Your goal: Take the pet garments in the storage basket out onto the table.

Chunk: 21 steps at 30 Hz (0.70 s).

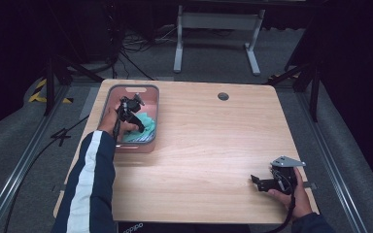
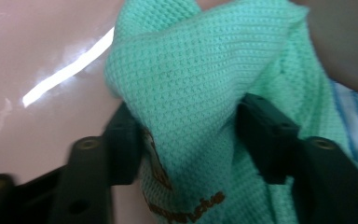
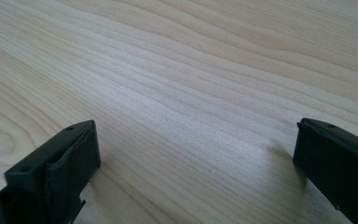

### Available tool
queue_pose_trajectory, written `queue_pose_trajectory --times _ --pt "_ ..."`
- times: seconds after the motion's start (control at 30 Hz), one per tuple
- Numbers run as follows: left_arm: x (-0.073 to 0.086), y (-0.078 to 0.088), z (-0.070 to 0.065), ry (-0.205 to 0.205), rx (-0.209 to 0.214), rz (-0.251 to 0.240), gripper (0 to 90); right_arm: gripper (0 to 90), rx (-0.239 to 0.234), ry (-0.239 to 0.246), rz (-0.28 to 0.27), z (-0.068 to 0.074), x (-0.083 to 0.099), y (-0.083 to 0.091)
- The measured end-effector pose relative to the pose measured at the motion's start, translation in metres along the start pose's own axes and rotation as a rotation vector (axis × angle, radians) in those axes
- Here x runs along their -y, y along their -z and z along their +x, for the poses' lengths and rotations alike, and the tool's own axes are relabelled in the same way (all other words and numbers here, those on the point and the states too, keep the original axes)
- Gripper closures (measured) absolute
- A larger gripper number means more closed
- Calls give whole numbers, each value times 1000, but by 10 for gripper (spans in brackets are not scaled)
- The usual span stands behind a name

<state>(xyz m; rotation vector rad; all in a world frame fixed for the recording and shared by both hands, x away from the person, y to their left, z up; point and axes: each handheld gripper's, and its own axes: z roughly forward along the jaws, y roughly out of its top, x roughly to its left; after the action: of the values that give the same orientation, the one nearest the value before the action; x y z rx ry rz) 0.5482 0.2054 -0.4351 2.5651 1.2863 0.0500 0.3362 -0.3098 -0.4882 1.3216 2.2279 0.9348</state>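
A mint-green waffle-knit cloth [image 2: 200,88] is pinched between the two black jaws of the left gripper [image 2: 189,140], which are narrowed onto a raised fold of it. In the high view the left gripper [image 1: 128,109] is seen reaching down into a pink plastic bin [image 1: 108,99] at the table's [image 1: 209,141] far left, where the cloth [image 1: 145,124] lies bunched against the bin's near wall. A blue-striped white fabric [image 2: 354,126] is glimpsed beside the cloth, partly tucked under it. The right gripper [image 3: 196,154] is held with its jaws wide and empty, low over bare wood at the table's near right corner [image 1: 267,182].

Several risks can be judged from here. Only a fold is caught, so the cloth could slip free if it is lifted quickly, since loose knit gives under the pads. The striped fabric could be dragged up with it where the two overlap. The light bin could be tipped or pulled along if the cloth snags on its rim, as nothing is holding the bin down.
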Motion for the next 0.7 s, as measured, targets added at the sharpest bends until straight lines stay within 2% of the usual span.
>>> queue_pose_trajectory --times 0.07,0.1,0.13,0.2,0.23,0.37,0.43,0.5,0.57,0.7 --pt "0 0 -1 3 0 -5 547 6 0 1 0 0 0 0" --pt "0 1 -1 -9 -3 -5 547 6 0 1 0 0 0 0" --pt "0 1 -2 2 4 -6 593 6 0 1 0 0 0 0" --pt "0 2 -3 -13 2 -2 639 6 0 0 0 0 0 0" --pt "0 2 -4 -8 -3 -9 658 7 0 0 0 0 0 0" --pt "0 6 -7 -31 -39 -22 695 6 0 0 0 0 0 0" --pt "1 10 -9 -25 -49 -41 704 7 0 0 0 0 0 0" --pt "1 16 -10 -37 -64 -67 709 7 0 0 0 0 0 0" --pt "3 22 -10 -26 -54 -100 712 6 0 0 0 0 0 0" --pt "8 32 -8 -25 -56 -132 714 6 0 1 0 0 0 0"
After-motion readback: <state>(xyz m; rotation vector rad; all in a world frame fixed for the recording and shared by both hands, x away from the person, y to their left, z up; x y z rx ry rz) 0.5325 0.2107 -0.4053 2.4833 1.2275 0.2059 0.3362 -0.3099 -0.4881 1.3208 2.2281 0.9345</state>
